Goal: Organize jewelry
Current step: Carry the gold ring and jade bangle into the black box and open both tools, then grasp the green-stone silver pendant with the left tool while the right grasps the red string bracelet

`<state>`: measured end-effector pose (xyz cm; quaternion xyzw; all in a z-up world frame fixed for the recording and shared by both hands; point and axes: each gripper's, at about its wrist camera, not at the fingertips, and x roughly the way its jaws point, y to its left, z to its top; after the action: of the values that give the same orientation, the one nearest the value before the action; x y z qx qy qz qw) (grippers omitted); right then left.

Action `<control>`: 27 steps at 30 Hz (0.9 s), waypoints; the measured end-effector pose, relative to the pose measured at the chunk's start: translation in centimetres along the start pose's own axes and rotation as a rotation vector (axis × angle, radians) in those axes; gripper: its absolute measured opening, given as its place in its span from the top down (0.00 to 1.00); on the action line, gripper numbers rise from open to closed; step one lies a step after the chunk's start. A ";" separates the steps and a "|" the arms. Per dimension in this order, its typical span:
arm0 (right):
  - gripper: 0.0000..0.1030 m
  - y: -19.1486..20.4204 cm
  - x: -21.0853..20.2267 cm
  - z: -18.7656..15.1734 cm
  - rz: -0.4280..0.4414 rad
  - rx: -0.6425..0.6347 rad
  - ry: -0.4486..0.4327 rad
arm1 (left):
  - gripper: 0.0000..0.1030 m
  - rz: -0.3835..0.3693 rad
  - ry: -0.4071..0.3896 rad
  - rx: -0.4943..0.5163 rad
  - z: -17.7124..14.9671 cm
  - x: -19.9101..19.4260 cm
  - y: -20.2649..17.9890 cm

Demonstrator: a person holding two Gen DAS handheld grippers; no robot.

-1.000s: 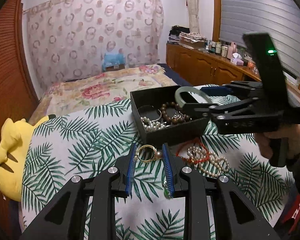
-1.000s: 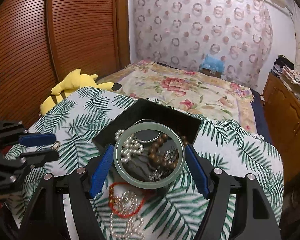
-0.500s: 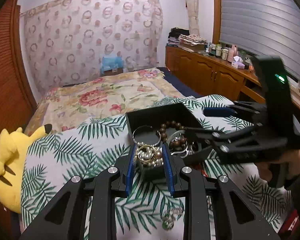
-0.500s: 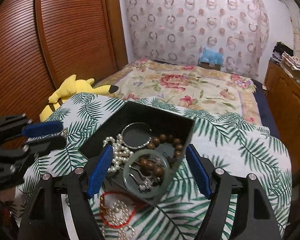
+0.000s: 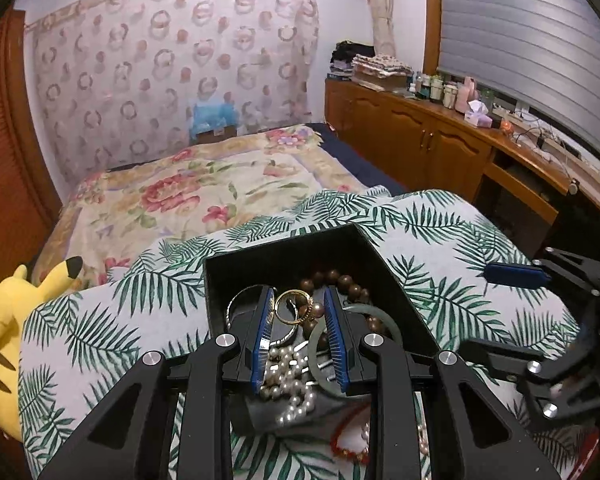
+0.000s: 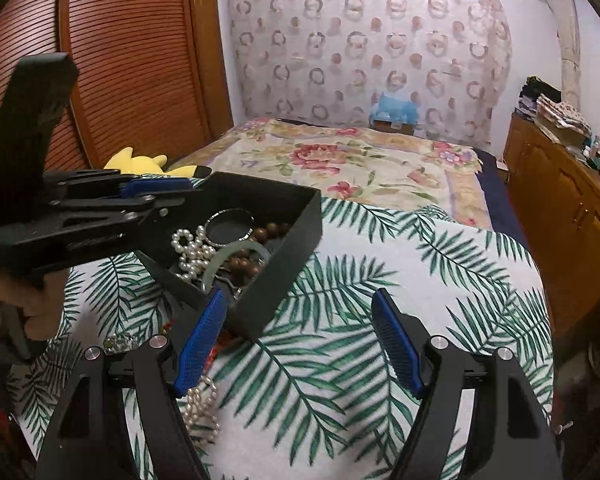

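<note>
A black open box (image 5: 400,292) sits on the palm-leaf cloth; it also shows in the right wrist view (image 6: 296,232). Inside lie a pearl strand (image 6: 190,250), brown wooden beads (image 5: 340,280), a silver bangle (image 6: 228,226) and a green jade bangle (image 6: 224,258). My left gripper (image 5: 298,310) is shut on a gold ring (image 5: 294,306) and holds it over the box. My right gripper (image 6: 300,340) is open and empty, just right of the box's near corner. A red bead bracelet (image 5: 346,446) and more pearls (image 6: 202,402) lie on the cloth in front of the box.
A yellow plush toy (image 5: 4,320) lies at the table's left edge. A bed with a floral cover (image 5: 204,192) stands behind the table. Wooden cabinets (image 5: 440,148) run along the right wall, a wooden slatted wardrobe (image 6: 112,68) along the left.
My left gripper lifted the gold ring off the cloth and carried it forward over the box. My right gripper let the jade bangle go into the box and drew back to the right.
</note>
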<state>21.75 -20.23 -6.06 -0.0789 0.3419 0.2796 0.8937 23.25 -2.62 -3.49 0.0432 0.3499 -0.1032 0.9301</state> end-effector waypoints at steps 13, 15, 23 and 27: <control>0.25 0.5 -0.3 -1.7 0.002 -0.003 0.002 | 0.61 0.010 0.022 -0.017 -0.4 -0.1 0.5; 0.25 0.7 -0.3 -2.0 0.003 -0.005 0.002 | 0.60 0.010 0.022 -0.017 -0.8 -0.5 0.6; 0.25 2.2 -0.7 -3.5 0.023 -0.039 0.026 | 0.50 0.026 0.005 0.000 -3.5 -3.4 0.6; 0.32 3.5 -0.7 -4.4 0.041 -0.068 0.052 | 0.50 0.006 0.002 0.004 -5.4 -5.1 0.5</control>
<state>16.88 -19.08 -8.68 -0.1094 0.3569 0.3072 0.8754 16.16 -0.46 -4.12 0.0463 0.3502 -0.1009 0.9301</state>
